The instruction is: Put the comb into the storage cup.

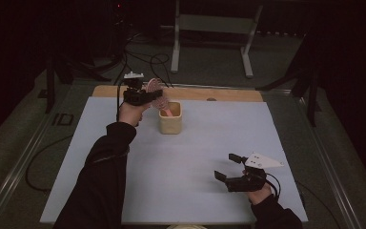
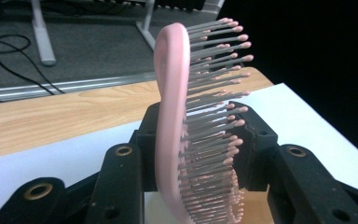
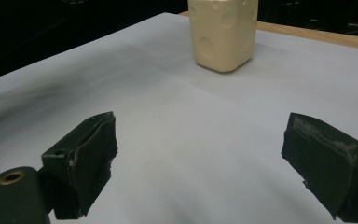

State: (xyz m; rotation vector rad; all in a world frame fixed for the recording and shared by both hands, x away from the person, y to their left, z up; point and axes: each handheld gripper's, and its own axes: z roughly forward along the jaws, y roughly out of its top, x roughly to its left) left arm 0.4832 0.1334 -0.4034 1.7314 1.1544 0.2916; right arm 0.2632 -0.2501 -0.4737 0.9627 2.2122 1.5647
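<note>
High view: left arm stretched far forward over the counter (image 1: pixel 209 143), black sleeve (image 1: pixel 100 176) running up its left side, hand raised near the far edge. Left gripper (image 1: pixel 145 97) held above the white sheet, jaws clamped on a pink hairbrush (image 1: pixel 153 88), brush head standing up, handle angled down into the cream cup (image 1: pixel 170 118) just beside the gripper. Left gripper view: same hairbrush (image 2: pixel 186 135) pinched between both black jaws, back on one side, bristles on the other, head upright, wooden counter edge behind. Right hand low at the near right corner, right gripper (image 1: pixel 228 168) just above the sheet, pointing left, jaws spread wide with nothing between, grey plate on top. Right gripper view: jaws well apart over bare white sheet, cream cup (image 3: pixel 223 35) ahead, well apart from them
</note>
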